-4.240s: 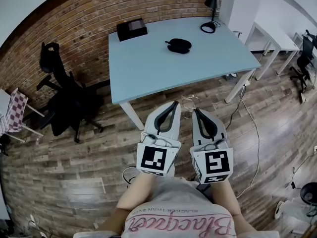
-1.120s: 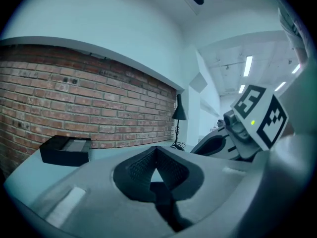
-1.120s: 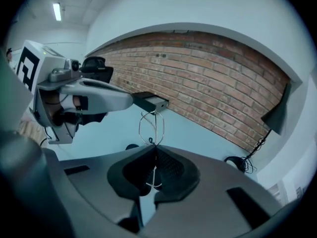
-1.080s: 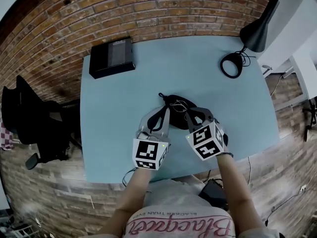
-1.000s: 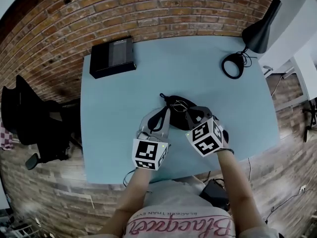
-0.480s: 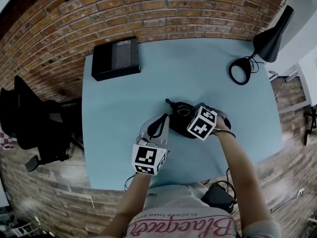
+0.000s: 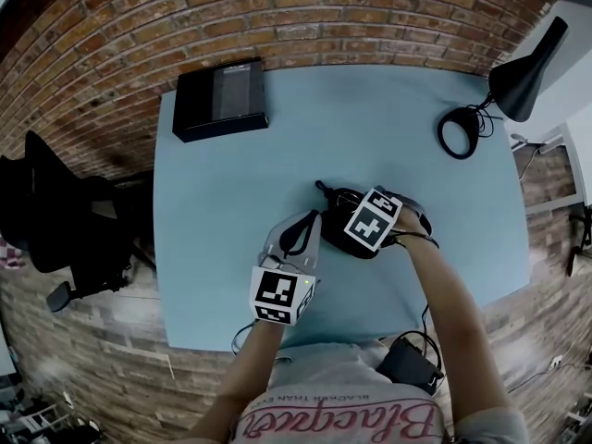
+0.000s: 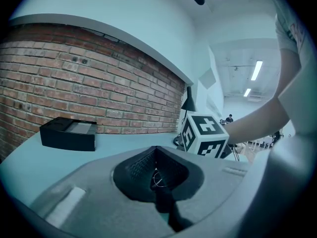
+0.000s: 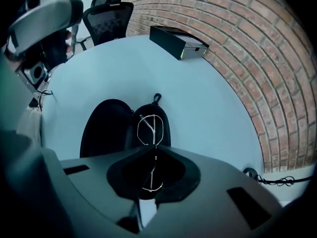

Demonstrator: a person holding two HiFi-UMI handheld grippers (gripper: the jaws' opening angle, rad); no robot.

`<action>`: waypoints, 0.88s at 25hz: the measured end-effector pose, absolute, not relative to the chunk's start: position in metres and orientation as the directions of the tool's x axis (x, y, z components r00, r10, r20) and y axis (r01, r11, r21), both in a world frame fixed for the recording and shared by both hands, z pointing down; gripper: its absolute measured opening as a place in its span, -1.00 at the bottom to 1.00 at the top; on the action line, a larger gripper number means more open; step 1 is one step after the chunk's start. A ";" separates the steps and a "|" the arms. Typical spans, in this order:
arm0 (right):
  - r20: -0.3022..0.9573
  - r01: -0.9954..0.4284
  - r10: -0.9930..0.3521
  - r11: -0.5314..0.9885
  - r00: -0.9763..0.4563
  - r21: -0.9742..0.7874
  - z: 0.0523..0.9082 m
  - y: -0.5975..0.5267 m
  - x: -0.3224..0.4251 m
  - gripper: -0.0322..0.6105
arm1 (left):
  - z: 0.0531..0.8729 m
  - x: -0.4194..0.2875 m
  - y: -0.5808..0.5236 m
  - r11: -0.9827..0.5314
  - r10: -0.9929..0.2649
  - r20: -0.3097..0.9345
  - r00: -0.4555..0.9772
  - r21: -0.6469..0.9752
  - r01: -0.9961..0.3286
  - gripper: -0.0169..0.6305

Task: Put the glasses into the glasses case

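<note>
Glasses (image 9: pixel 150 124): thin shiny metal wire. Case (image 9: pixel 105 129): matt black. Table (image 9: pixel 208 98): smooth, matt, pale blue. Brick wall (image 7: pixel 370 17) at 12 o'clock: rough. My right gripper (image 9: pixel 155 146): matt grey plastic.

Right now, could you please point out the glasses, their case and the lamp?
glasses (image 9: pixel 149 128), right gripper view, on one lens
glasses case (image 9: pixel 105 129), right gripper view, on its left half
lamp (image 7: pixel 524 70), head view, on its shade

An open black glasses case (image 7: pixel 335 218) lies mid-tabletop (image 7: pixel 222 202) under the tilted right gripper (image 7: pixel 356 220), the left gripper (image 7: pixel 309 220) just beside its near-left edge; a black box (image 7: pixel 220 100) sits far left, a black desk lamp (image 7: pixel 514 74) far right.
</note>
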State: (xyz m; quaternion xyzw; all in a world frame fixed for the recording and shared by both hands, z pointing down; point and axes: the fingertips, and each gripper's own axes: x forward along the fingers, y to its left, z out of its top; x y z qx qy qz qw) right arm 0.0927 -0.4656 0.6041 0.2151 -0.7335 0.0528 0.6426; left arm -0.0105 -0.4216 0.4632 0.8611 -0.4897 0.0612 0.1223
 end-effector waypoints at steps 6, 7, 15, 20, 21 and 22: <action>0.940 -0.439 -0.312 0.870 -0.136 0.225 0.587 -0.465 0.095 -0.65 | 0.462 -0.011 -0.420 -0.486 -0.833 0.221 0.508 0.149 -0.861 -0.94; 0.931 -0.461 -0.331 0.858 -0.157 0.227 0.581 -0.463 0.095 -0.65 | 0.461 -0.010 -0.419 -0.489 -0.832 0.219 0.511 0.147 -0.860 -0.94; 0.765 -0.718 -0.531 0.684 -0.366 0.132 0.511 -0.436 0.108 -0.68 | 0.446 0.005 -0.405 -0.522 -0.824 0.182 0.537 0.126 -0.843 -0.94; 0.641 -0.813 -0.662 0.573 -0.388 0.100 0.471 -0.407 0.123 -0.85 | 0.434 0.013 -0.389 -0.541 -0.820 0.159 0.551 0.101 -0.835 -0.94; 0.618 -0.827 -0.685 0.554 -0.386 0.098 0.464 -0.401 0.125 -0.87 | 0.431 0.014 -0.386 -0.544 -0.819 0.156 0.552 0.094 -0.834 -0.94; 0.592 -0.841 -0.709 0.533 -0.382 0.096 0.457 -0.395 0.127 -0.87 | 0.429 0.015 -0.383 -0.547 -0.819 0.152 0.554 0.087 -0.832 -0.94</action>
